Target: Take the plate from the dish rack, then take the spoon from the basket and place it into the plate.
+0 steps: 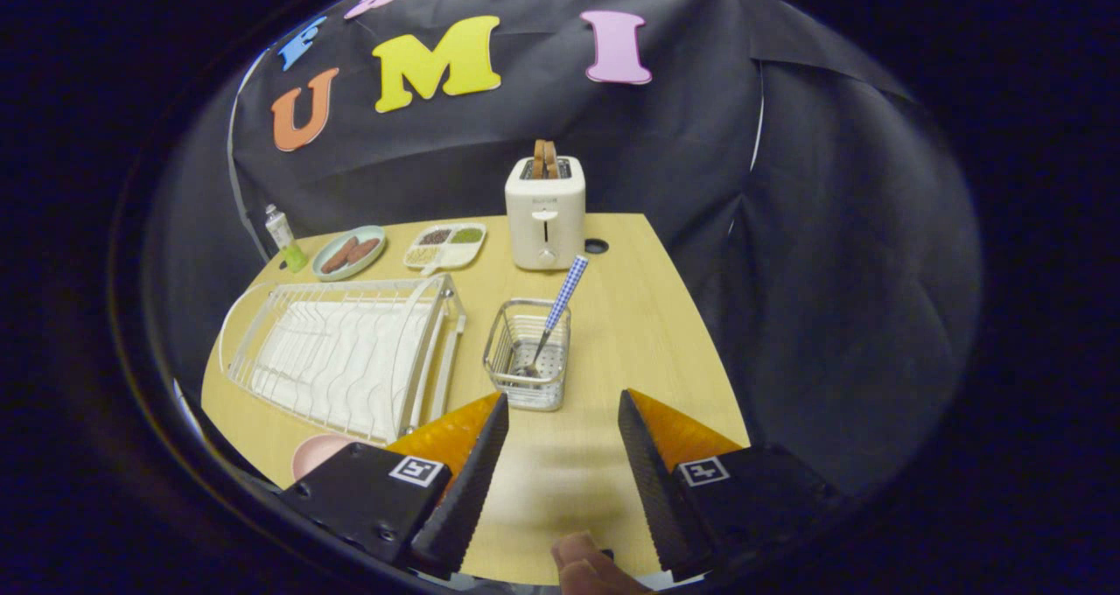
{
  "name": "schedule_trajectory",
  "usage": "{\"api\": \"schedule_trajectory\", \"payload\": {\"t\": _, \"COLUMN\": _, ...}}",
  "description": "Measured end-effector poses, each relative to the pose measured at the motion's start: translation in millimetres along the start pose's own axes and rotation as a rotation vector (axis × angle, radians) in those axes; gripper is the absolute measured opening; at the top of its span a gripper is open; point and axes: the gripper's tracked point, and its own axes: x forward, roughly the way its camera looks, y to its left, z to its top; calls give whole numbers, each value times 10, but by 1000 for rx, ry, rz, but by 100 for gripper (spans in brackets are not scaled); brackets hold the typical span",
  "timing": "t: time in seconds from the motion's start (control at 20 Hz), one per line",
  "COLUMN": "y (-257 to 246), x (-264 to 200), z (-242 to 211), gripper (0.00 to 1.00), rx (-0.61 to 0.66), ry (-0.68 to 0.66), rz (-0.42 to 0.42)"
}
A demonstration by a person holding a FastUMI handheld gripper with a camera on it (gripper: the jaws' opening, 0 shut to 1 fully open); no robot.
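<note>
My gripper [563, 402] is open above the wooden table [647, 332], with nothing between its fingers. Just ahead of the fingertips stands a small wire basket [528, 354]. A spoon [558, 309] with a blue-checked handle leans in it, bowl down, handle pointing up and to the right. Left of the basket sits a white wire dish rack [341, 354] with no plate standing in it. A pink plate [317, 453] lies flat on the table in front of the rack, partly hidden behind my left finger.
A white toaster [545, 212] with toast in it stands at the back. Behind the rack lie a green plate of sausages [348, 252], a divided tray [444, 246] and a small bottle [284, 238]. A fingertip [582, 564] shows between the fingers' bases.
</note>
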Motion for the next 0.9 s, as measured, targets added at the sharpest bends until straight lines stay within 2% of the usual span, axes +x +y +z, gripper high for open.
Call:
{"api": "schedule_trajectory", "payload": {"t": 0.3, "y": -67, "x": 535, "z": 393, "gripper": 84, "rx": -34, "ry": -52, "rz": -4}}
{"api": "schedule_trajectory", "payload": {"t": 0.6, "y": 141, "x": 1034, "z": 651, "gripper": 84, "rx": -10, "ry": -82, "rz": 64}}
{"api": "schedule_trajectory", "payload": {"t": 0.9, "y": 129, "x": 1422, "z": 726, "gripper": 84, "rx": 23, "ry": -98, "rz": 41}}
